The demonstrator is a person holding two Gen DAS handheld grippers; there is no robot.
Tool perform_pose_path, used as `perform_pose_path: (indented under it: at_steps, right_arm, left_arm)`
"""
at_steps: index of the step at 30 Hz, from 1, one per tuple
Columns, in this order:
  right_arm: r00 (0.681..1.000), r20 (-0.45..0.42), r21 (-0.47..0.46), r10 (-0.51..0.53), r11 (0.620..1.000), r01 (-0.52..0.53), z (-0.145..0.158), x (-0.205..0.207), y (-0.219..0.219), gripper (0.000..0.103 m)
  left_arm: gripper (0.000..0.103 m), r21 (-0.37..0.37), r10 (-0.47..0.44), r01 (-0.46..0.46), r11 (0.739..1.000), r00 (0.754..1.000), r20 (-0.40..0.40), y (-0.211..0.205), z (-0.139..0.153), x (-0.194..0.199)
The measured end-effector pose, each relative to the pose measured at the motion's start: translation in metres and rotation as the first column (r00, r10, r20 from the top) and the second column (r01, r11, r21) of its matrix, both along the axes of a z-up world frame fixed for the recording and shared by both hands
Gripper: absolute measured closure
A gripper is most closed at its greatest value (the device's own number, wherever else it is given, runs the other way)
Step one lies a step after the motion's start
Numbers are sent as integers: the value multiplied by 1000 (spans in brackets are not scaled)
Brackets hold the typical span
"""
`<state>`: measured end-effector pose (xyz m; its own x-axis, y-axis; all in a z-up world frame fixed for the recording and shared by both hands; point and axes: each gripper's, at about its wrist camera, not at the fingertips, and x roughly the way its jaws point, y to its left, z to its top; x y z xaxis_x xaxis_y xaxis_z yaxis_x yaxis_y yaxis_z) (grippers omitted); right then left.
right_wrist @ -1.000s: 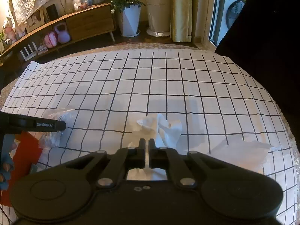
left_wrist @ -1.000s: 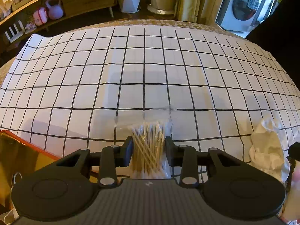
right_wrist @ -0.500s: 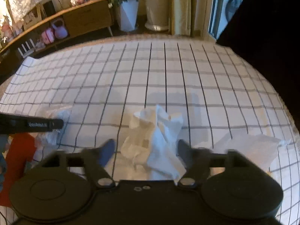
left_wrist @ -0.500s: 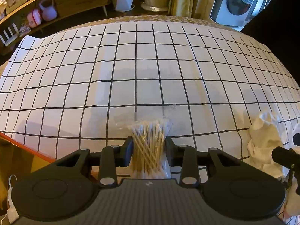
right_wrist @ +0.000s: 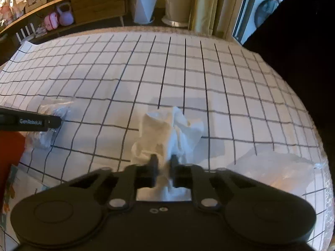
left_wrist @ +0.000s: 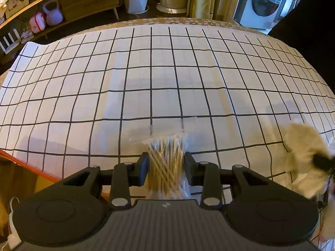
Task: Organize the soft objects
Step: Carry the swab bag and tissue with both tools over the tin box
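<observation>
Cotton swab bag clamped in left tool, crumpled tissue seemingly pinched by right tool

A white cloth with black grid lines is spread over the table. Behind it, a wooden cabinet is seen by the wall. A purple kettlebell and a pink one are kept beside it (both on the floor). A white plant pot is placed nearby. A washing machine is seen at the far right.
</observation>
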<state>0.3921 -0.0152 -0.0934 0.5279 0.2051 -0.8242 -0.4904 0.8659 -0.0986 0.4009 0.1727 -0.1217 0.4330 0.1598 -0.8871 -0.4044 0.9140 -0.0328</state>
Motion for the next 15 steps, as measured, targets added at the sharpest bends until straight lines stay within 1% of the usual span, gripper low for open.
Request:
perform_pose_path:
  at_steps: [2,4,10,15]
  right_arm:
    - [999,48,22,-6,1000,5,13,-3,-3,101]
    - [997,76,73,-28,997,22,30,-5,-11,101]
    - [992,119,218,-45,976,18,83,-17,-32,101]
    - [989,149,267,-9,963,-31,120,-42,-42,101]
  left_arm:
    - [69,-5,4,-4,1000,1000,19,3,6,-4]
    - [69,-16,6,-6,1000,999,36,6,16,-7]
    - [69,-39,-3,7,999,996,92,14,53,-19]
    - [69,-44,-39,45,998,991,129,15,87,-40]
